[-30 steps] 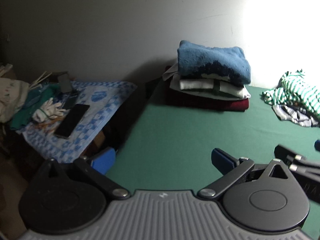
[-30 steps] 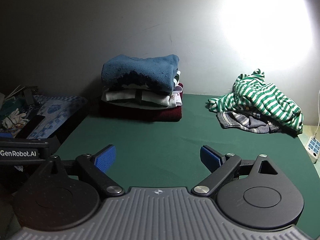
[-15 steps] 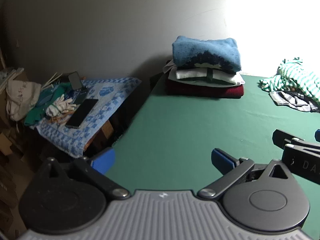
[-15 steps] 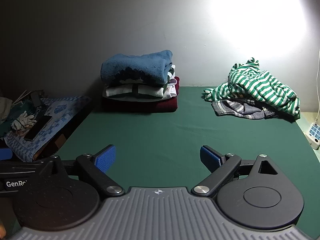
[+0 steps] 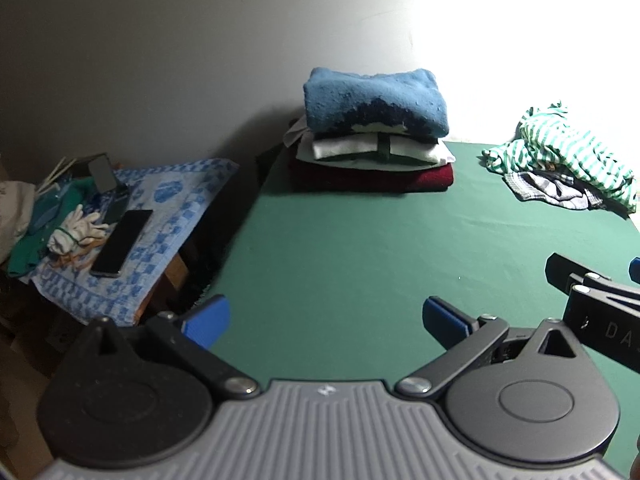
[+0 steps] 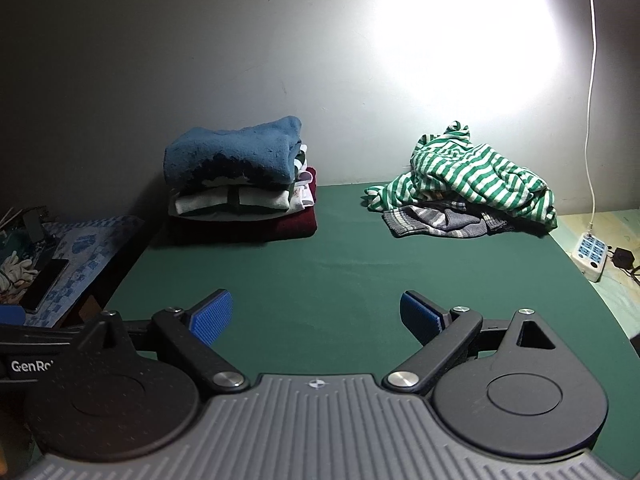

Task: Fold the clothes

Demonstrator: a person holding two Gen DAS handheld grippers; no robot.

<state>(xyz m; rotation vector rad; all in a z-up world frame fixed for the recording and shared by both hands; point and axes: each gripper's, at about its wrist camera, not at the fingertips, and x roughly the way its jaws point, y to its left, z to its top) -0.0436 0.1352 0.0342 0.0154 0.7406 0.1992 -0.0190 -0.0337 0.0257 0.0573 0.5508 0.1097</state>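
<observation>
Since half a second ago both grippers have swung slightly, so the folded stack [image 5: 374, 142] sits more central in the left view and further left in the right view. On the far left, a phone [image 5: 122, 242] and white gloves [image 5: 74, 232] lie on a blue patterned cloth [image 5: 168, 208] beside the green table [image 5: 360, 248]. The left gripper [image 5: 324, 318] hovers level above the table, jaws spread wide and empty. The right gripper [image 6: 316, 316], just beside it, is likewise released, aimed between the stack and the crumpled striped shirt [image 6: 472, 176] lying unfolded on a grey garment [image 6: 436, 220] at the table's back right.
</observation>
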